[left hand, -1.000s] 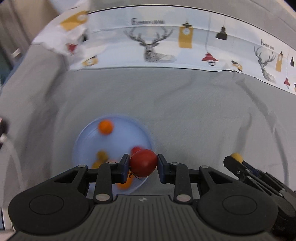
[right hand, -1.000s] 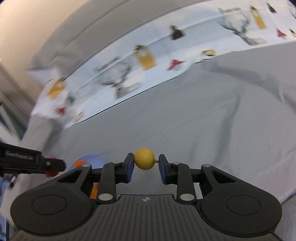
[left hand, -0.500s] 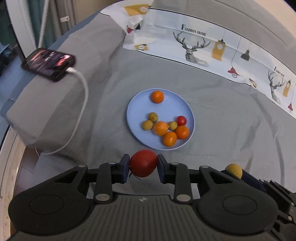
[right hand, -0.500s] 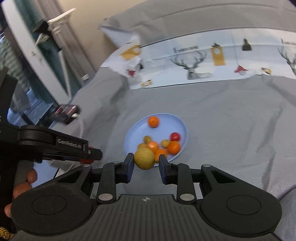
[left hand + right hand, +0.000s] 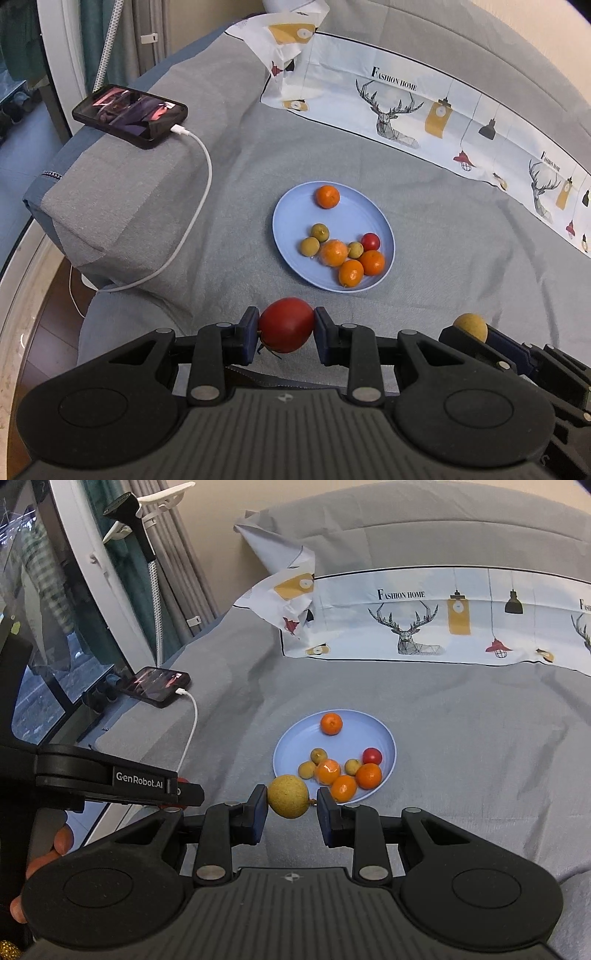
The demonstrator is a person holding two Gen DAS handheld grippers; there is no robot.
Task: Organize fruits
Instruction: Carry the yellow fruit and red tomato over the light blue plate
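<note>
My left gripper (image 5: 286,334) is shut on a red tomato (image 5: 286,324), held in the air short of a blue plate (image 5: 295,210). My right gripper (image 5: 290,805) is shut on a yellow round fruit (image 5: 288,795), also short of the plate (image 5: 369,720). The plate lies on the grey bed cover and holds several oranges (image 5: 327,196), small yellow-green fruits (image 5: 309,246) and a small red tomato (image 5: 370,242). The right gripper with its yellow fruit (image 5: 471,326) shows at the lower right of the left wrist view. The left gripper (image 5: 177,792) shows at the left of the right wrist view.
A phone (image 5: 129,116) on a white charging cable (image 5: 199,206) lies on a grey pillow (image 5: 110,206) left of the plate. A printed deer pillowcase (image 5: 406,107) runs along the back. The bed edge and floor (image 5: 22,288) are at the left.
Both grippers have pulled back and up from the plate with their fruits still held. The plate now lies farther ahead, and the phone and pillow have come into view.
</note>
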